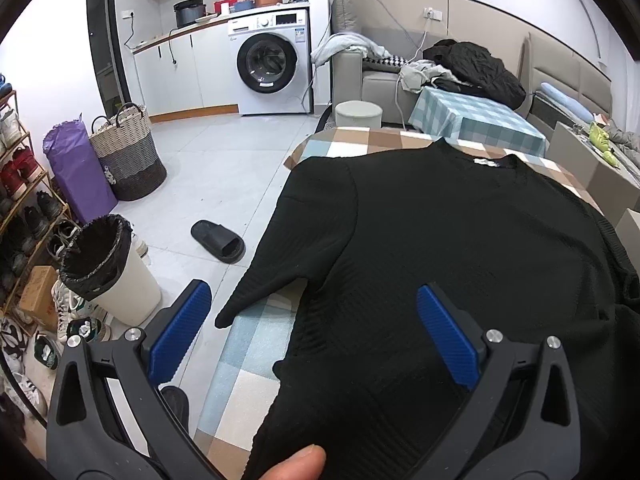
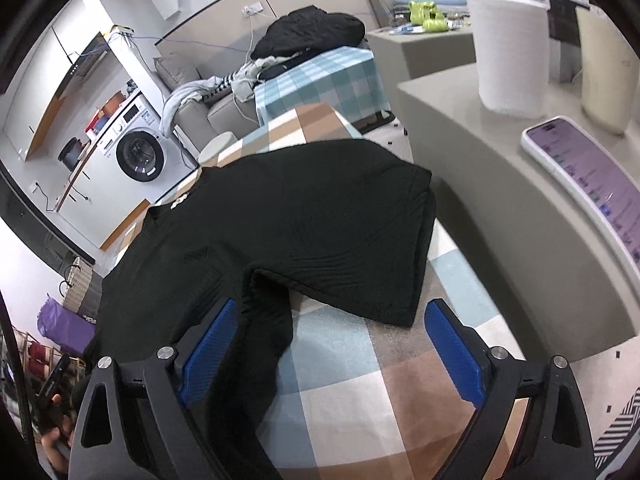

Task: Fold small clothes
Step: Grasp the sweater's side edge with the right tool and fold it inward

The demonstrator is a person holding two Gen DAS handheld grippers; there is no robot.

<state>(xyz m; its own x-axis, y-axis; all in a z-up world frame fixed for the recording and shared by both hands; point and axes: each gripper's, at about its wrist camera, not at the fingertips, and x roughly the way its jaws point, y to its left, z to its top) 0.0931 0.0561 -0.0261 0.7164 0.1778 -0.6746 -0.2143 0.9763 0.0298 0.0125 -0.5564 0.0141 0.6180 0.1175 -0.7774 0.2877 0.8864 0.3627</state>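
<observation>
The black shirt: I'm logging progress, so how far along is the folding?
Done: the black shirt lies spread flat on the checked tablecloth, sleeves out. In hand: nothing; the left gripper and right gripper hover open over its lower edge. Left: every fold.

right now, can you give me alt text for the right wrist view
A black top lies spread on a checked tablecloth, one sleeve reaching toward the open right tool, whose blue pads touch nothing. A lit phone rests on a grey ledge; a washing machine stands behind.
</observation>
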